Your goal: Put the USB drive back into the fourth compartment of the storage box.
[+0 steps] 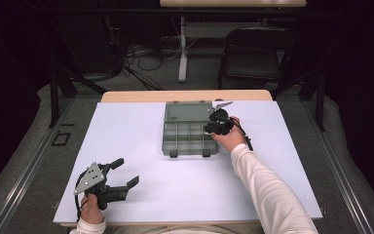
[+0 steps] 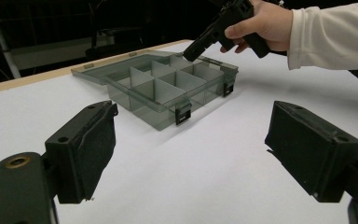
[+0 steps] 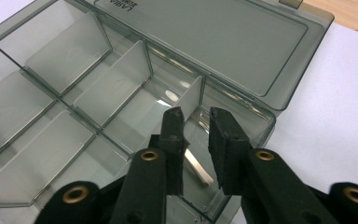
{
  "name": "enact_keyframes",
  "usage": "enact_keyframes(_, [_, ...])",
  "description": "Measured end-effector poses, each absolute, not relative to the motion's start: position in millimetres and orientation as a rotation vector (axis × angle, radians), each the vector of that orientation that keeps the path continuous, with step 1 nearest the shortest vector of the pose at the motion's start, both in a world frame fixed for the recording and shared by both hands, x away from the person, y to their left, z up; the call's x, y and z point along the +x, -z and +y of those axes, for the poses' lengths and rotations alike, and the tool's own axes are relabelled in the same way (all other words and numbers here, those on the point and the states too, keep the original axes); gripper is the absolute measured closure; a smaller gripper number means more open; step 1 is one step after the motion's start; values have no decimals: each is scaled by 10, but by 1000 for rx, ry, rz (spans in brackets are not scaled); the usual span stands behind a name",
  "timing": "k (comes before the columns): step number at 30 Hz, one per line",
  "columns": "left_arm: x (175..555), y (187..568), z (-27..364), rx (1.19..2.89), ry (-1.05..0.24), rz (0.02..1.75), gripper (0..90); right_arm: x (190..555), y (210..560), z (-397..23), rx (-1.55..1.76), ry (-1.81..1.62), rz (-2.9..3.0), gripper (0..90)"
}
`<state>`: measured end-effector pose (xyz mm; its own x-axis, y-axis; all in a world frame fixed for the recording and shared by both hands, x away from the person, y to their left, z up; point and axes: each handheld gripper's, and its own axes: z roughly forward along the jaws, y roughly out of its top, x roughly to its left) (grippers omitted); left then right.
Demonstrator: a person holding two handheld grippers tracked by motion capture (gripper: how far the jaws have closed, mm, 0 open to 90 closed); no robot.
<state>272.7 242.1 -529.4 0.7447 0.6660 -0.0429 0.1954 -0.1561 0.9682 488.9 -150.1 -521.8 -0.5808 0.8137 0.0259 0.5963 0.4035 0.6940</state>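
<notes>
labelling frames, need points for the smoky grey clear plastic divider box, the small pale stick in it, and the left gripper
smoky grey clear plastic divider box (image 1: 189, 142): high view, front wall
small pale stick (image 3: 198, 169): right gripper view, mid-length
left gripper (image 1: 126, 172): high view, between its open jaws

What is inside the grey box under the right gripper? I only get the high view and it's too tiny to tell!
Observer: In the right gripper view, a small pale stick lies flat on the floor of the compartment of the box right under the jaws.
Operator: Are the jaws grabbing it?
Observer: No. The right gripper has its jaws a little apart above the stick, with nothing between them. One jaw hides part of it.
Operator: Is there anything in the other parts?
Observer: The other compartments seen there look empty, with just clear dividers between them.
</notes>
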Motion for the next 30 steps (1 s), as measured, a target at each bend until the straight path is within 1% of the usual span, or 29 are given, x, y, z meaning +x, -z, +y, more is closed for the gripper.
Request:
enact_keyframes(3, [2727, 5294, 2421, 1713, -475, 687, 155, 4884, 5208, -1504, 1220, -973, 2339, 734])
enact_keyframes(7, [2726, 5294, 2420, 1713, -475, 686, 155, 4871, 5189, -1506, 1217, -979, 2333, 687])
enact_keyframes(16, [2725, 5293, 2423, 1713, -477, 687, 155, 4819, 5131, -1495, 1187, -1010, 2312, 533])
enact_keyframes(21, [2724, 5293, 2423, 1712, -477, 687, 156, 4782, 5091, -1495, 1166, -1012, 2307, 480])
enact_keyframes(24, [2724, 5294, 2419, 1712, -477, 688, 155, 4760, 5049, -1505, 1158, -1028, 2301, 466])
enact_keyframes(26, [2724, 5293, 2417, 1713, -476, 686, 155, 4747, 5023, -1510, 1145, -1048, 2296, 437])
enact_keyframes(30, [2724, 5294, 2416, 1712, -475, 688, 156, 4705, 4974, -1522, 1139, -1088, 2291, 417])
